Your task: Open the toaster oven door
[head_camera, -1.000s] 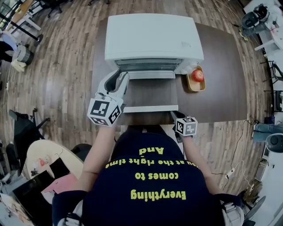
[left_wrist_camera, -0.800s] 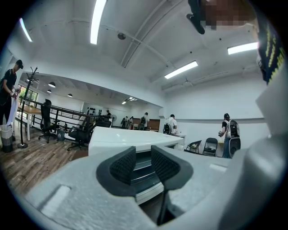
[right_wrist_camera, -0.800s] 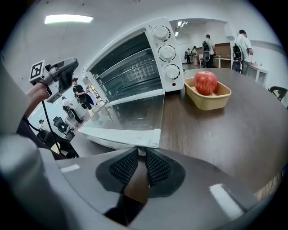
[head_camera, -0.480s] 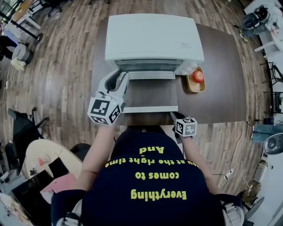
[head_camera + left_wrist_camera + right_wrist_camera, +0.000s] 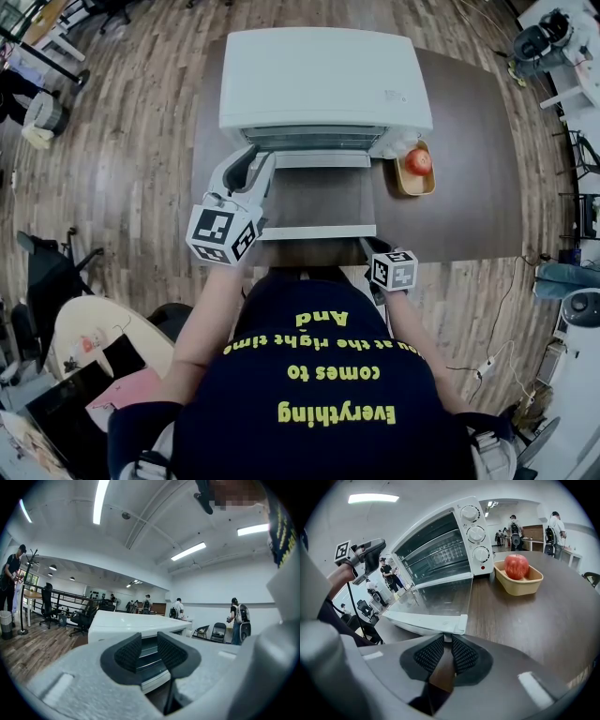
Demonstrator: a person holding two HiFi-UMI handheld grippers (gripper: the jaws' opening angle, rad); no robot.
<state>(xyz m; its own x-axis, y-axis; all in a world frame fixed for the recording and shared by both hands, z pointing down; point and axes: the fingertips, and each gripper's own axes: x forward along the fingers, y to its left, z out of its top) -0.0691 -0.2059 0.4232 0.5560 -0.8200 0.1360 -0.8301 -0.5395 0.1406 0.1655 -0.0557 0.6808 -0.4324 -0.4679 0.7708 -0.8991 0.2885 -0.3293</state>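
Observation:
The white toaster oven stands at the back of the dark table. Its glass door lies folded down flat, with the white handle towards me. In the right gripper view the oven's inside shows its wire rack. My left gripper hovers over the door's left edge near the oven mouth, jaws a little apart and empty; its own view looks across the oven top. My right gripper sits low at the table's front edge, right of the handle, pads nearly together with nothing between them.
A red apple lies in a small tan tray just right of the oven, below its three knobs. Wooden floor surrounds the table. Chairs and several people stand farther back in the room.

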